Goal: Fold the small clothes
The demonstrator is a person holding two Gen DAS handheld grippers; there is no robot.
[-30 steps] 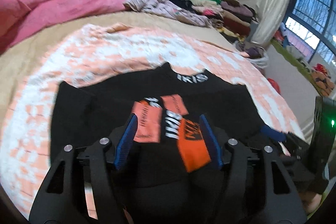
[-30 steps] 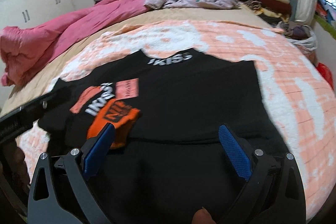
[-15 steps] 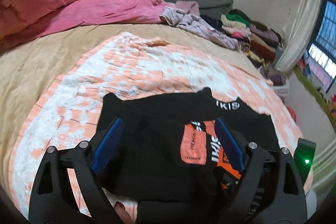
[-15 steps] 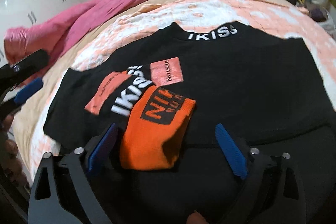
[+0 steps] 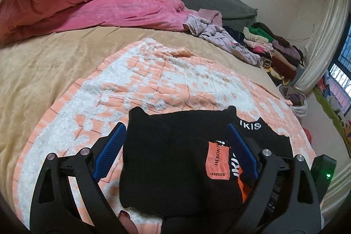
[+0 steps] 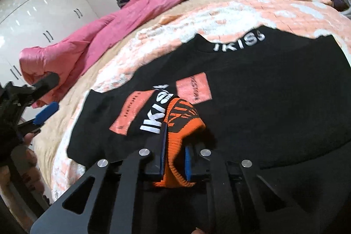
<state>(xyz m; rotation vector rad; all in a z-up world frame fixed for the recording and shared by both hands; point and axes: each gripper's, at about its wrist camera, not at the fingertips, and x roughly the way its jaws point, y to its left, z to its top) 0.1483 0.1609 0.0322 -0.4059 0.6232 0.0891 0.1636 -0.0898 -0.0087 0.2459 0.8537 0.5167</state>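
Note:
A black sweater (image 5: 166,168) with white IKISS lettering and salmon patches lies spread on an orange-and-white blanket (image 5: 175,84); its left sleeve is folded across the chest. My left gripper (image 5: 175,127) hovers over the sweater's left edge, its jaws opening wide, with the cloth lying below and between the fingers, unpressed. In the right wrist view the sweater (image 6: 263,102) fills the middle, and my right gripper (image 6: 175,146) is closing, its blue pads pinching the sleeve's orange cuff (image 6: 182,124). The left gripper (image 6: 47,98) shows at that view's left edge.
The blanket lies on a tan bedspread (image 5: 43,63). A pink duvet (image 5: 76,6) is bunched at the far left, lilac clothes (image 5: 219,36) and a stack of folded garments (image 5: 274,52) at the far right. White wardrobe doors (image 6: 33,25) stand behind the bed.
The left gripper slid left off the sleeve patches and spread wide. The right gripper dropped onto the orange cuff and shut on it, bunching it up.

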